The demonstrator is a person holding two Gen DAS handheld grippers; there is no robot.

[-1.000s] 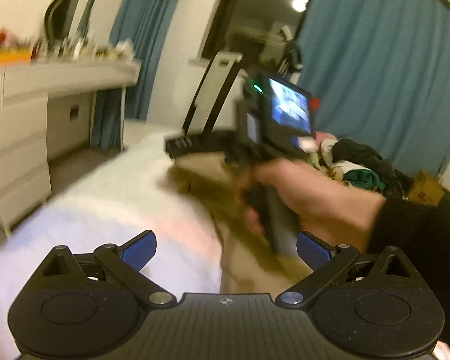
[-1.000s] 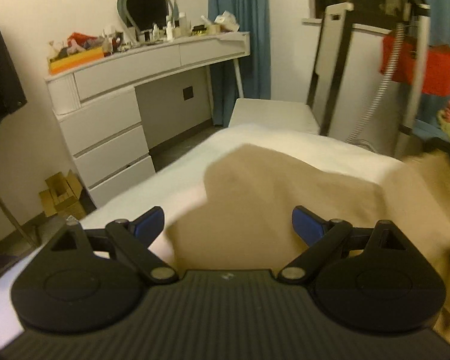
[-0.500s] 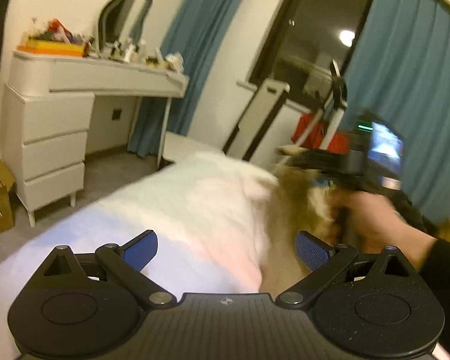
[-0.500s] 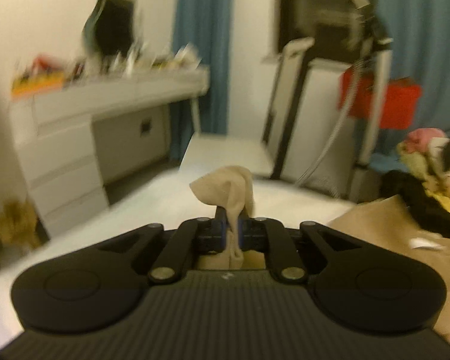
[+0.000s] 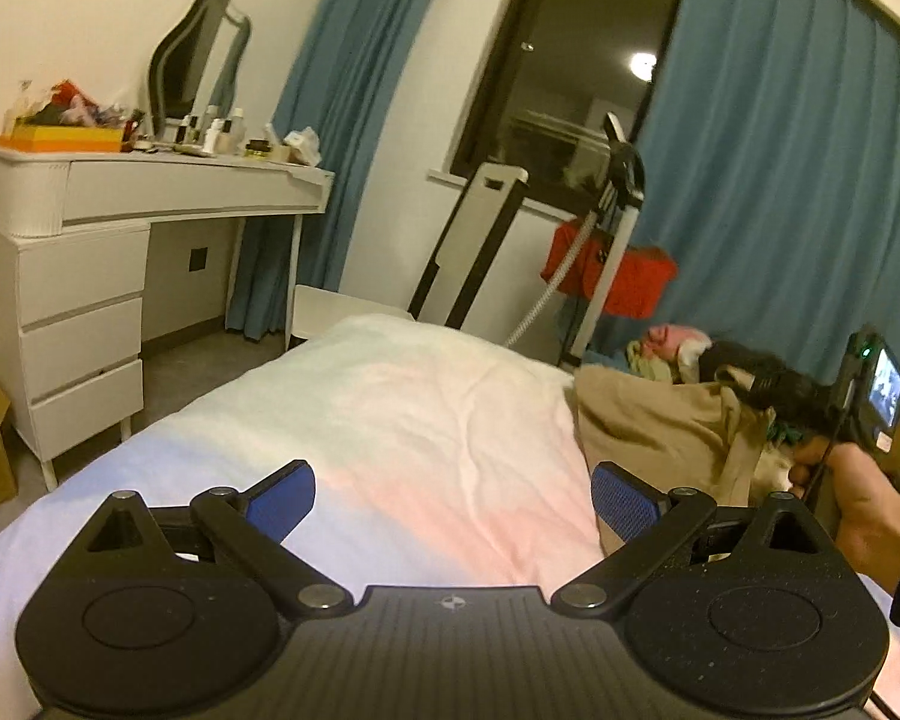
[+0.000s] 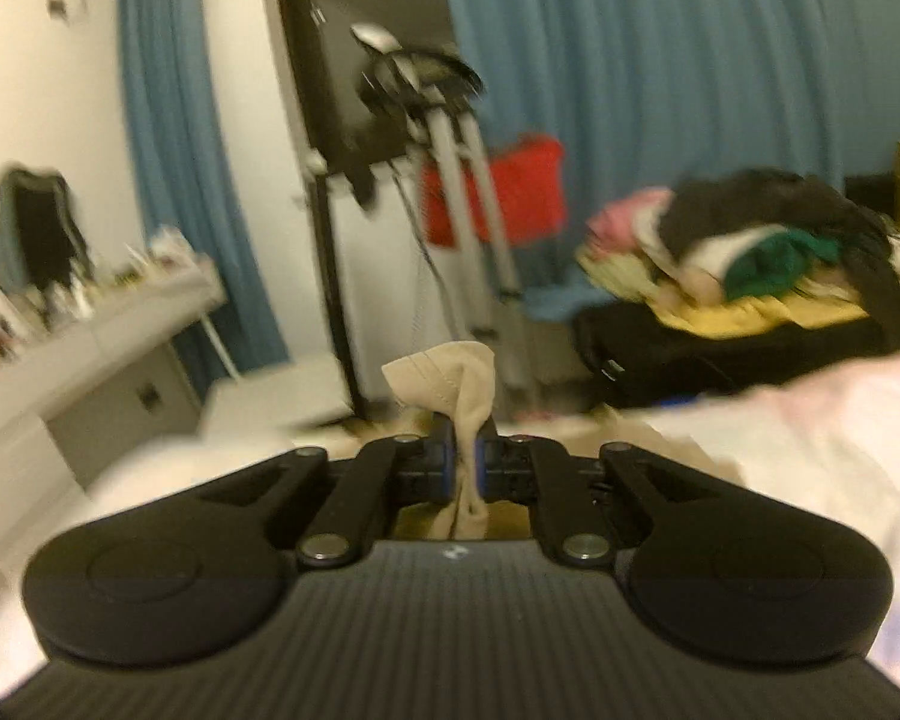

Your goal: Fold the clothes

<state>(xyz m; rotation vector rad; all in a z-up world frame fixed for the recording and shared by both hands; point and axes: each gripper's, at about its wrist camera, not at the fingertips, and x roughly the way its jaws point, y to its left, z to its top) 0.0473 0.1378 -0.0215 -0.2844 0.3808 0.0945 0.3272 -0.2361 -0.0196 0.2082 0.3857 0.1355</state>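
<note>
A tan garment (image 5: 660, 426) lies bunched on the right side of the white bed (image 5: 390, 420). My left gripper (image 5: 453, 495) is open and empty, low over the bed, with the garment's edge by its right pad. My right gripper (image 6: 463, 457) is shut on a tan fold of the garment (image 6: 450, 372), which sticks up between the jaws. In the left wrist view the right gripper (image 5: 810, 402) shows at the far right, held in a hand and lifting the cloth.
A pile of mixed clothes (image 6: 744, 252) sits on a black case beyond the bed. A white dresser (image 5: 90, 252) with a mirror stands at the left. A garment steamer stand (image 5: 606, 228) with a red item and blue curtains are behind.
My right gripper closed on the tan garment and pulled it to the right across the bed. My left gripper stayed open and now faces along the bed.
</note>
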